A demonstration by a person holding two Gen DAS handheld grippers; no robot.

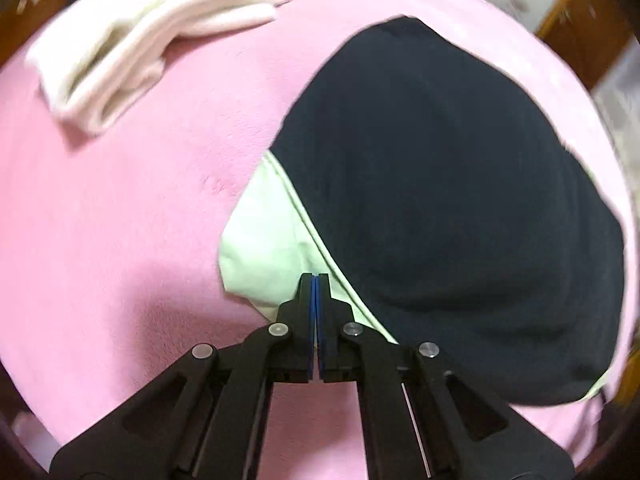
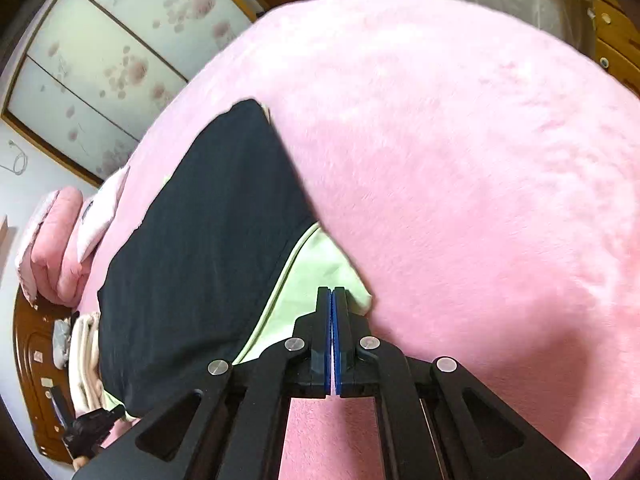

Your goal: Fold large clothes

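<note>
A dark navy garment (image 1: pixel 440 208) with pale green sleeves lies spread on a pink fleece bed cover (image 1: pixel 120 220). My left gripper (image 1: pixel 315 280) is shut on the pale green sleeve (image 1: pixel 264 240) at the garment's near left corner. In the right wrist view the same garment (image 2: pixel 200 248) lies to the left. My right gripper (image 2: pixel 332 292) is shut on the other green sleeve (image 2: pixel 316 272) at its near right corner. The left gripper (image 2: pixel 94 426) shows small at the lower left of that view.
A folded cream and pink cloth (image 1: pixel 152 40) lies at the far left of the bed. Pink pillows (image 2: pixel 56 248) and a wooden headboard (image 2: pixel 36 380) are at the left. Sliding floral wardrobe doors (image 2: pixel 120 60) stand behind, with the pink cover (image 2: pixel 480 160) to the right.
</note>
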